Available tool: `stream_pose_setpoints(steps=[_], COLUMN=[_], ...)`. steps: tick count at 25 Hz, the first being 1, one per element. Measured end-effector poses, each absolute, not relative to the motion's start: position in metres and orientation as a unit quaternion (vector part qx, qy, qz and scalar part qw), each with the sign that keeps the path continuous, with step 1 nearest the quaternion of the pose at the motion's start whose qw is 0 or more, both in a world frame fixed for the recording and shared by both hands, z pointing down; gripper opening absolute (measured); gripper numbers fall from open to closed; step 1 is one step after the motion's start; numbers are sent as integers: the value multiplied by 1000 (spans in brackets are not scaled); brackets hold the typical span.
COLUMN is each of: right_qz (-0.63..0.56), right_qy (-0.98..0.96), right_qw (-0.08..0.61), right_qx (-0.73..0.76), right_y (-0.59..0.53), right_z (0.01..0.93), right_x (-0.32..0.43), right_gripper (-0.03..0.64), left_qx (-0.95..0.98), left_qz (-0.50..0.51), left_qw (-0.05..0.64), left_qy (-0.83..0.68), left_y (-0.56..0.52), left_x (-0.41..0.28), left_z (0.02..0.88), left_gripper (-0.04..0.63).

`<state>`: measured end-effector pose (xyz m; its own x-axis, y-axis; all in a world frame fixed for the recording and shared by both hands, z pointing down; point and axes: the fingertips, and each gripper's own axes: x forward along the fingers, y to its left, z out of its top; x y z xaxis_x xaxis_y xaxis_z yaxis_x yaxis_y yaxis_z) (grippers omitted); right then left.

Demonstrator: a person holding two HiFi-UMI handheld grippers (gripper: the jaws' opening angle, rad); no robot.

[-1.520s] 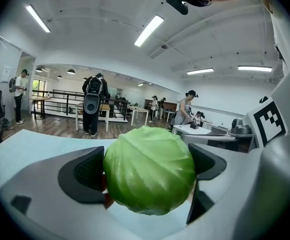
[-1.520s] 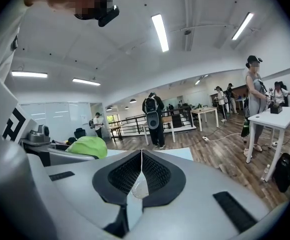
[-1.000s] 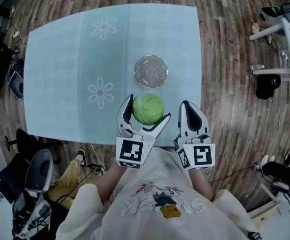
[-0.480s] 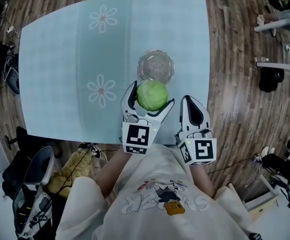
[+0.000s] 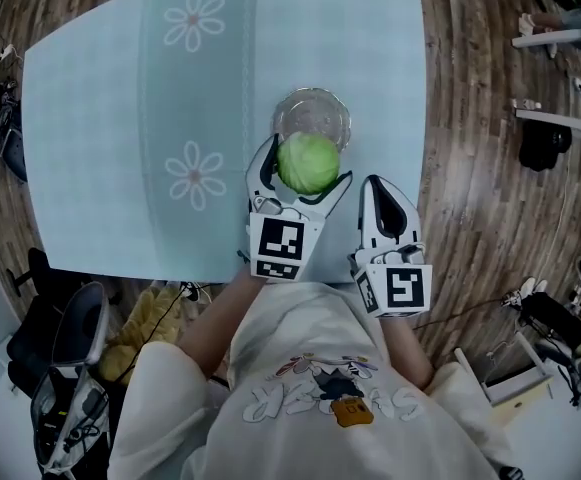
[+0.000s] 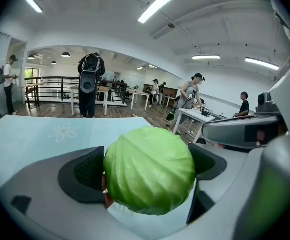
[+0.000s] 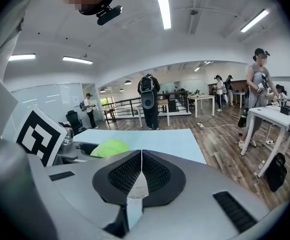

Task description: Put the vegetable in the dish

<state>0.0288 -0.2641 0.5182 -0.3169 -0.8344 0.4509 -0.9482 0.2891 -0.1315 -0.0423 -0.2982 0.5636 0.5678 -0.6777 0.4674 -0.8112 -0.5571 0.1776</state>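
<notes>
Clamps cabbage [image 5: 308, 163] in left tongs [image 5: 306, 166] above desk [image 5: 100, 118], hiding near rim of glass dish [image 5: 315, 106] just beyond the tips. Holds right tongs [image 5: 381, 189] pressed together, empty, just right of left tongs.

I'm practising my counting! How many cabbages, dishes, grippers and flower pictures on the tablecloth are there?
cabbage: 1
glass dish: 1
grippers, the left gripper and the right gripper: 2
flower prints: 2
Total: 6
</notes>
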Motion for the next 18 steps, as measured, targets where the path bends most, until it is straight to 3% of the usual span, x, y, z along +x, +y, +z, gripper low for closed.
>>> stream_pose_setpoints(steps=[18], right_qz=[208], right_qy=[-786], right_qw=[153], right_qx=[561], right_y=[-273], right_z=[538], right_x=[28], right_gripper=[25], left_qx=[851], left_qz=[218], left_qw=[224], left_qy=[-423], left_y=[-325], left_x=[-39], left_z=[643], left_gripper=[534])
